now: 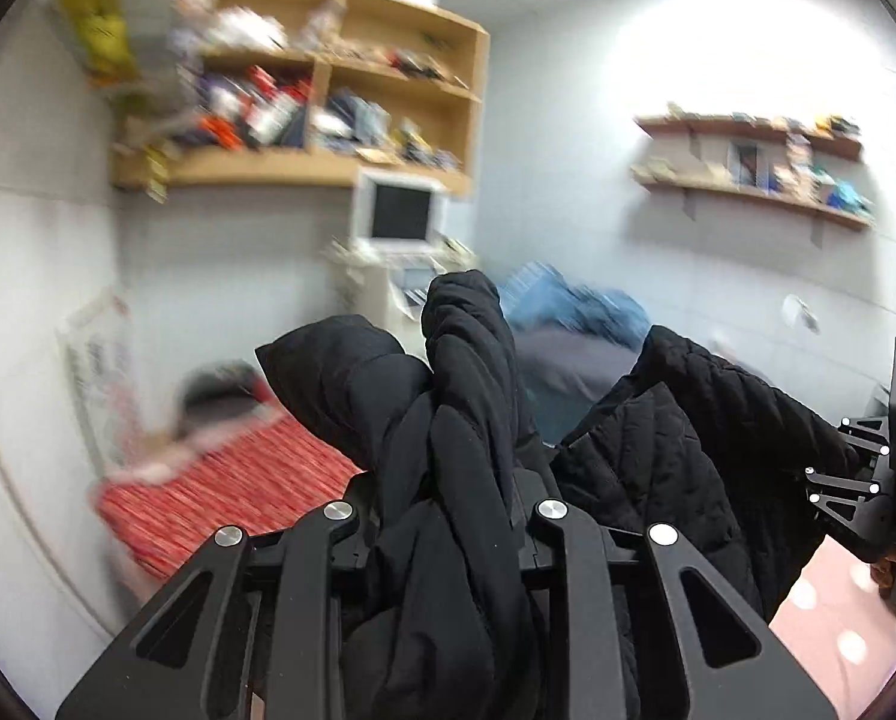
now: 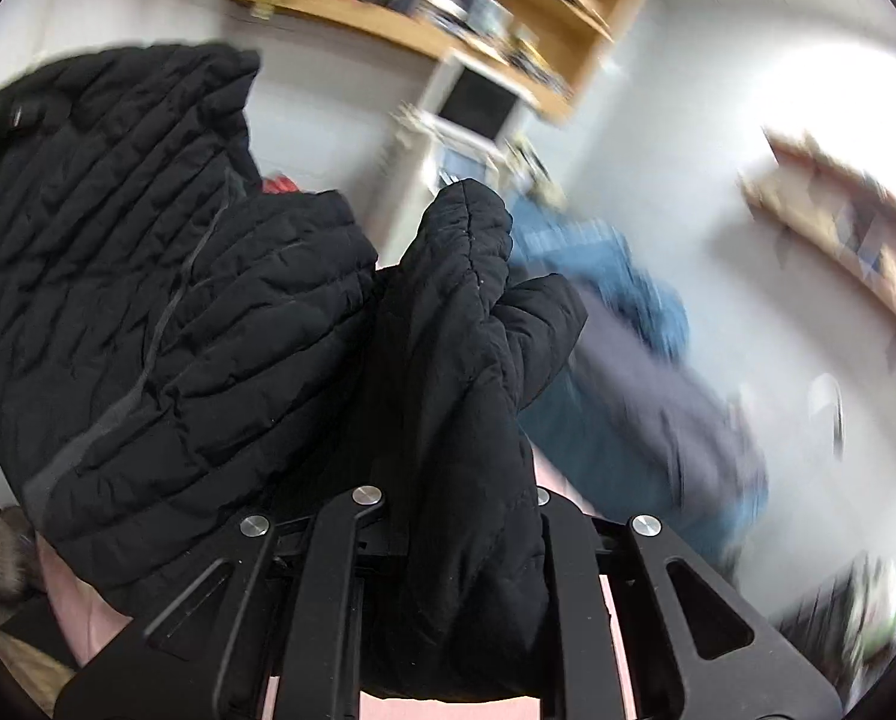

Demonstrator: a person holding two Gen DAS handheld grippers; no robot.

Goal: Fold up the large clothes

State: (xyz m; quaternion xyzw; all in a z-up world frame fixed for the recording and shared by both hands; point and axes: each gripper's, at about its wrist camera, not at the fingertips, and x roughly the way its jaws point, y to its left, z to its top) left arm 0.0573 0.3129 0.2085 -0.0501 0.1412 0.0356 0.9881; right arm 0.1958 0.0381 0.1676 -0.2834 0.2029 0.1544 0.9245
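Note:
A black quilted puffer jacket [image 1: 460, 432] is lifted in the air between both grippers. My left gripper [image 1: 448, 516] is shut on a bunched fold of it, which hides the fingertips. My right gripper [image 2: 460, 504] is shut on another bunched fold of the jacket [image 2: 148, 312], and the rest hangs to its left. The right gripper also shows at the right edge of the left wrist view [image 1: 868, 492], with jacket cloth stretched toward it.
A pile of blue and grey clothes [image 1: 574, 324] lies ahead. A red striped cloth [image 1: 226, 486] lies at the left. A pink dotted surface [image 1: 838, 618] is below. Wooden wall shelves [image 1: 328, 90] and an old monitor [image 1: 400, 216] stand behind.

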